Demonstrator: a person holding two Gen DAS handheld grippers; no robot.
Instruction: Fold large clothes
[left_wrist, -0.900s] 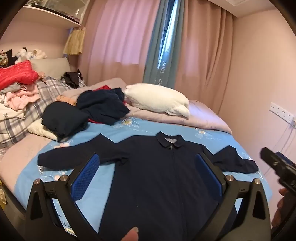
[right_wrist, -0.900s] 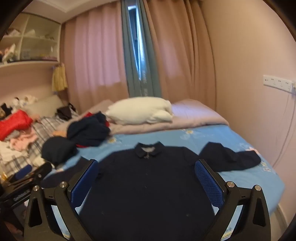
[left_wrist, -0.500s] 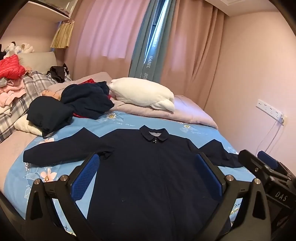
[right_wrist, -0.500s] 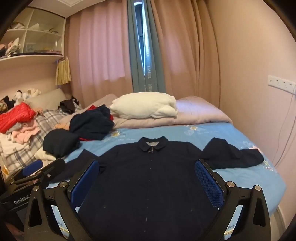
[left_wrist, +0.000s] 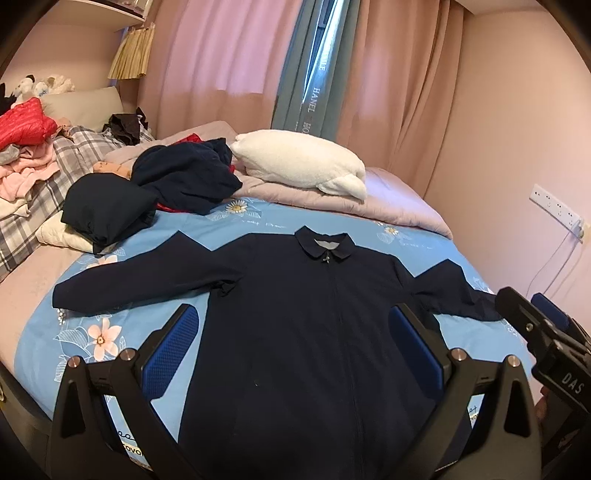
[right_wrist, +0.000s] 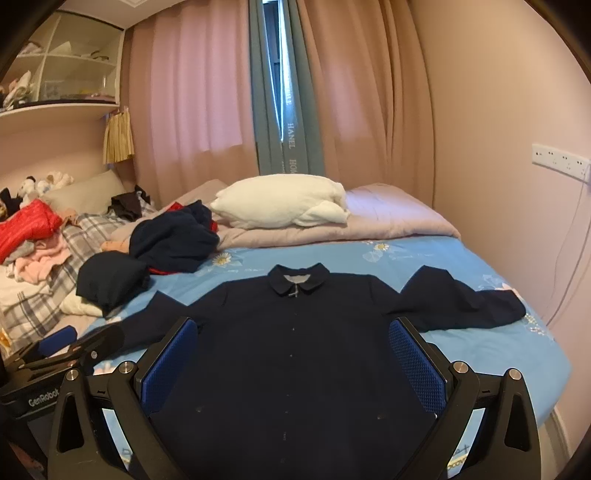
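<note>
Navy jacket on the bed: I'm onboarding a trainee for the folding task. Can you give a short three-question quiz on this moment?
1. True or false: the navy jacket lies collar-up, sleeves spread.
2. The white pillow rests on: A) blue floral sheet B) folded pink quilt C) plaid blanket.
3. How do the jaws of the left gripper and right gripper stand?

Key: 1 true; 2 B; 3 both open, empty.

Before you, the bed, covered by a blue floral sheet, carries a navy jacket laid flat, collar away from you and both sleeves spread. Beyond it lie a white pillow on a folded lilac quilt, and two dark garment heaps to your left.
</note>
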